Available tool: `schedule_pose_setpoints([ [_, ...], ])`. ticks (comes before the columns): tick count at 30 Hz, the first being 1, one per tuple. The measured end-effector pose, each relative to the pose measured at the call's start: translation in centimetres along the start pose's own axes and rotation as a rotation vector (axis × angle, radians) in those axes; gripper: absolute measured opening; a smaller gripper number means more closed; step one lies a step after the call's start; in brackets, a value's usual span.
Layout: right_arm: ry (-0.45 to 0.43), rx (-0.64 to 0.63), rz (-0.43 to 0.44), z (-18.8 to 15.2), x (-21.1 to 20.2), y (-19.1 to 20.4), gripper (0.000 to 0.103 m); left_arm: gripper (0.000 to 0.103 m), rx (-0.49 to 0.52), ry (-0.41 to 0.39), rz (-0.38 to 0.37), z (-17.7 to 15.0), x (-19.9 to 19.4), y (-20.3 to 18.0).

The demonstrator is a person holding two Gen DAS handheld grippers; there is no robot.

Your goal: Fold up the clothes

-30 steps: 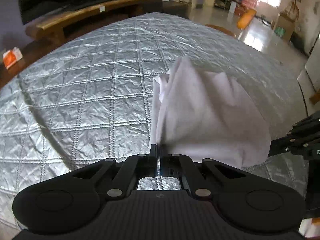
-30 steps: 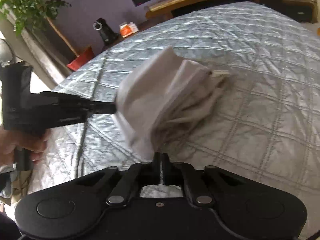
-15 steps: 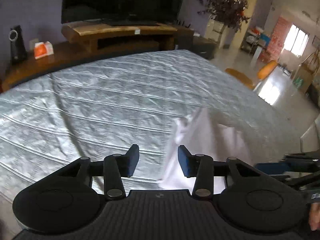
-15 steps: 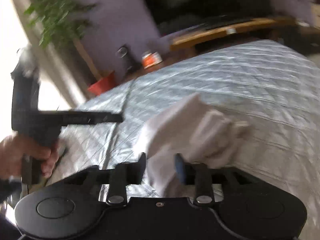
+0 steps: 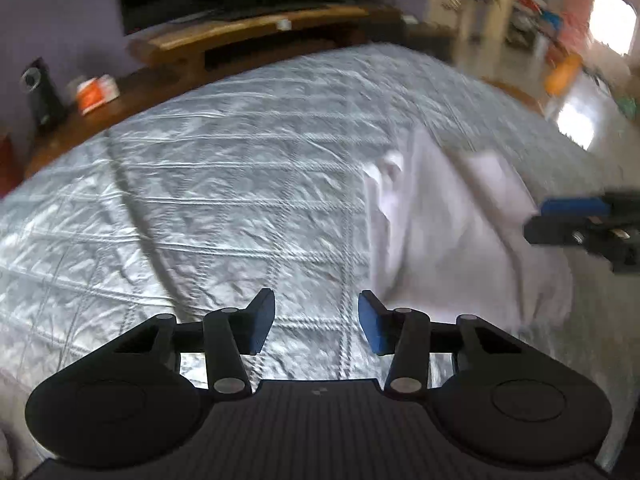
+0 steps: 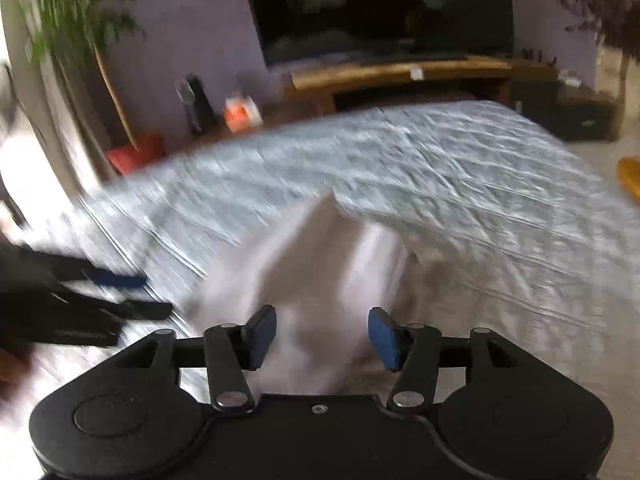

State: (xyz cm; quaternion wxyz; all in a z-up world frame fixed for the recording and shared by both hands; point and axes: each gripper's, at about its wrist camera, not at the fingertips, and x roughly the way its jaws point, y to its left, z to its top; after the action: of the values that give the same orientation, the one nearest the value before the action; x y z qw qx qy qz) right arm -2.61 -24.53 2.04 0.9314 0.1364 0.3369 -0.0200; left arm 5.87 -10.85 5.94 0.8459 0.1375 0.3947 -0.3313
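Both the left gripper and right gripper have just opened, releasing the soft, light white garment, now heaped on the silver quilt; best regrasped by an edge.

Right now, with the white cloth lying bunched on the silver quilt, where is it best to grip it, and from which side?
Probably the raised fold at the top of the white cloth. It stands clear of the quilt, so tongs can close across it from above. The right tongs, open, are nearest. Blur hides the hem.
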Motion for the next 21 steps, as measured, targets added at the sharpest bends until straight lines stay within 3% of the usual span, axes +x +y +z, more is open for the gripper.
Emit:
schedule_pose_setpoints([
  [5, -0.055, -0.011, 0.074, 1.9, 0.0, -0.6, 0.058, 0.059, 0.068, -0.017, -0.065, 0.0, -1.4, -2.3],
  [8, -0.019, -0.089, 0.113, 3.7, 1.7, -0.2, 0.059, 0.060, 0.115, -0.011, -0.115, 0.0, -0.9, -3.8],
  [11, 0.045, -0.228, 0.092, 4.8, 4.2, 0.5, 0.059, 0.062, 0.138, -0.023, -0.161, -0.3, -0.7, -5.0],
  [15, 0.145, -0.231, 0.067, 5.1, 7.8, -0.5, 0.059, 0.068, 0.160, -0.054, -0.182, -0.1, -0.1, -5.7],
  [18, 0.064, -0.231, 0.101, 5.2, 6.2, -0.6, 0.060, 0.068, 0.163, -0.042, -0.179, -0.1, 0.8, -5.7],
  [21, -0.038, -0.115, 0.114, 5.2, 3.7, -2.4, 0.072, 0.068, 0.161, -0.028, -0.172, -0.3, 1.0, -5.9],
])
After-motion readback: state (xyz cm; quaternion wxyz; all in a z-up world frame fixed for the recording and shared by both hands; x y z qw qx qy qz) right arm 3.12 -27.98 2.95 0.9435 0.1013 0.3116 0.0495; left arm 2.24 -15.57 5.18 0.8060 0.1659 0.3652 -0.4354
